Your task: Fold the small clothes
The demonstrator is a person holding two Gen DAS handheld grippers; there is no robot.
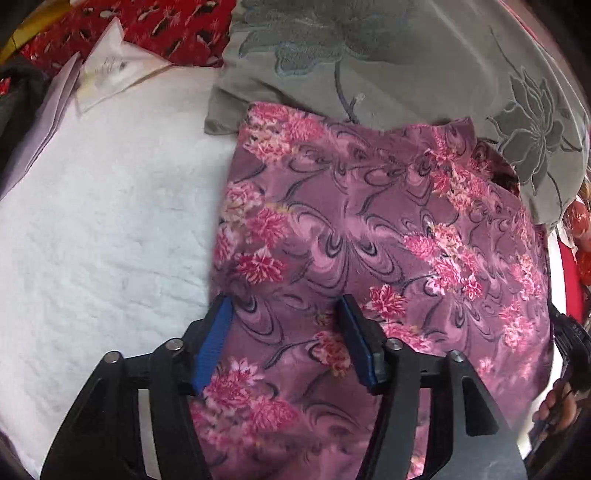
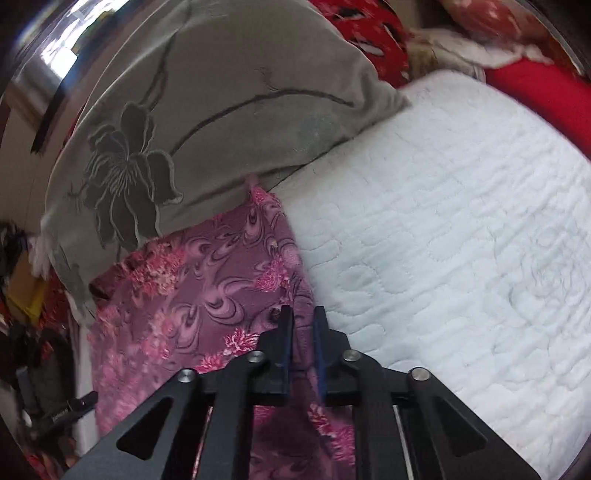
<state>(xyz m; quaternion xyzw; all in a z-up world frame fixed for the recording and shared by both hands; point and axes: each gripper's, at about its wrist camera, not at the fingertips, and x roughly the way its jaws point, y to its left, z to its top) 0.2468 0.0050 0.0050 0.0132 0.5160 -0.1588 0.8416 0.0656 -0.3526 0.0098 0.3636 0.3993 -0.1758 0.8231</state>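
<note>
A purple garment with pink flowers (image 1: 369,240) lies flat on a white quilted bed cover (image 1: 103,229). My left gripper (image 1: 284,306) is open, its blue-padded fingers (image 1: 216,332) spread over the garment's near left part. In the right wrist view the same garment (image 2: 192,295) lies left of the white cover (image 2: 443,240). My right gripper (image 2: 303,317) is nearly shut, its jaws pinching the garment's right edge between them.
A grey pillow with a flower pattern (image 1: 406,66) lies behind the garment; it also shows in the right wrist view (image 2: 221,110). Red patterned cloth (image 1: 166,26) and white papers (image 1: 110,66) lie at the far left. A red blanket (image 2: 535,96) borders the bed.
</note>
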